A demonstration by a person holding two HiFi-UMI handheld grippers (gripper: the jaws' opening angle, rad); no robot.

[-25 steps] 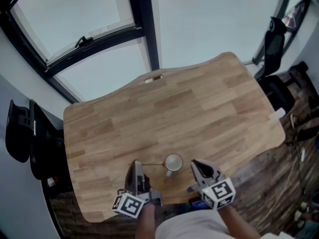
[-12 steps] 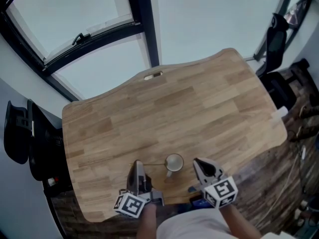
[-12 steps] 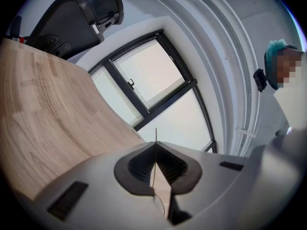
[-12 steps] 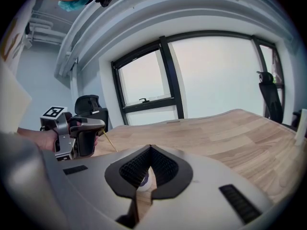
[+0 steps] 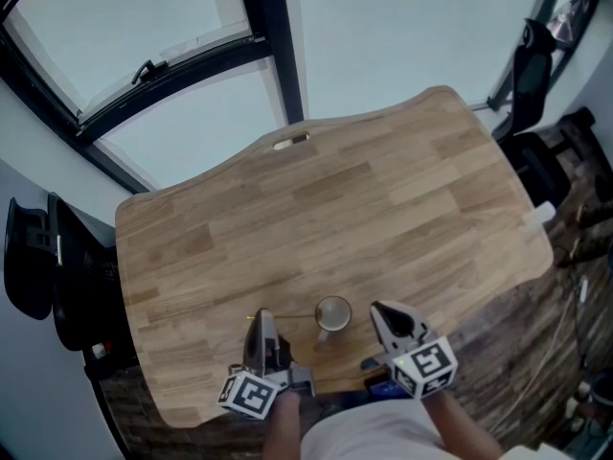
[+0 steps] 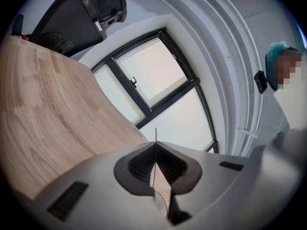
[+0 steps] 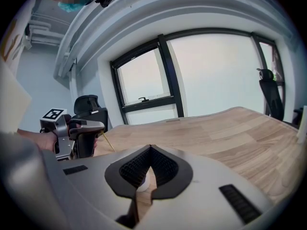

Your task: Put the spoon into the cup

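Window (image 5: 182,36): large panes in a dark frame, running behind the far edge of the table.

Table (image 5: 383,199): light wood top with a wavy far edge and a small cable slot by that edge. It is bare apart from the cup and spoon near the front edge.

Chairs: one dark office chair (image 5: 57,276) at the table's left end, another (image 5: 532,75) at the far right corner.

Left gripper (image 5: 261,316): held low over the front edge of the table, with its marker cube (image 5: 247,393) at the rear. Its fingers (image 6: 139,164) are pressed together, pinching the thin handle of the spoon. The handle shows as a fine line standing out past the fingertips.

Right gripper (image 5: 375,310): held just right of the cup and apart from it, angled down toward the tabletop. Its fingers (image 7: 165,169) meet at the tips with nothing pinched there. A pale rounded shape shows through the hollow behind the tips. Whether that shape is the cup cannot be told.

Cup (image 5: 333,311): small, pale and upright on the table between the two grippers. Its handle points toward the front edge.

Spoon (image 5: 292,315): slim and gold-toned. It lies about level, reaching from the left gripper's tips toward the left side of the cup. Whether its far end touches the rim cannot be told.
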